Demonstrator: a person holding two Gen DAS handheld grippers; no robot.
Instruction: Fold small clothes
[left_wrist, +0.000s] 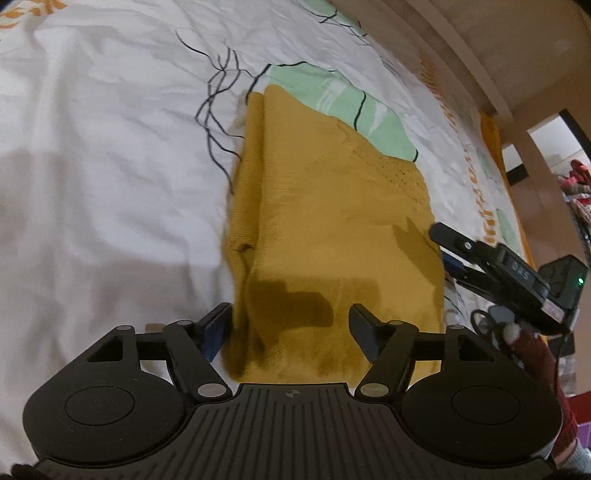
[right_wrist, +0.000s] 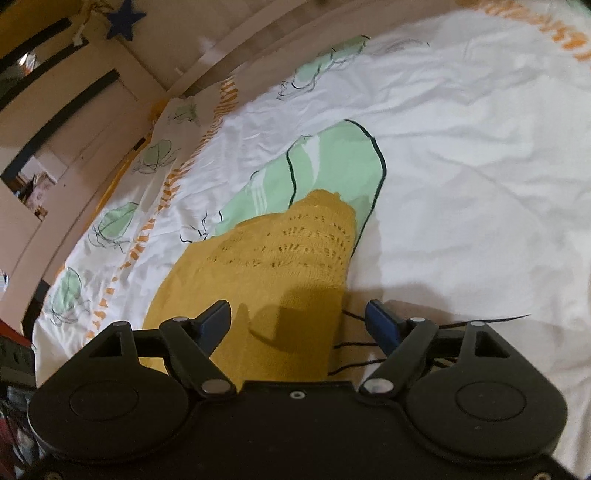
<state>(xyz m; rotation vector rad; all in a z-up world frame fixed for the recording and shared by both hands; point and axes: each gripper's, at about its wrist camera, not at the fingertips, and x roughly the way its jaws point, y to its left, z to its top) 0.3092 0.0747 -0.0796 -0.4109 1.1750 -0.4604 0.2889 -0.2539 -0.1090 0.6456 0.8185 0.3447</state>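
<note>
This is a bedroom in a home. A big bed (right_wrist: 461, 177) fills most of the room, with a white sheet (left_wrist: 110, 147) that has green and orange drawings on it. Past the far edge of the bed stand cream cupboards (right_wrist: 74, 110), and a blue star (right_wrist: 125, 20) hangs up high.

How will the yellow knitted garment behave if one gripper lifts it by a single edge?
The yellow knitted garment will probably droop and unfold, since it lies in soft layers. Its openwork knit suggests it is light and may snag. The white bedsheet beneath is wrinkled, so pushing would likely bunch it.
</note>
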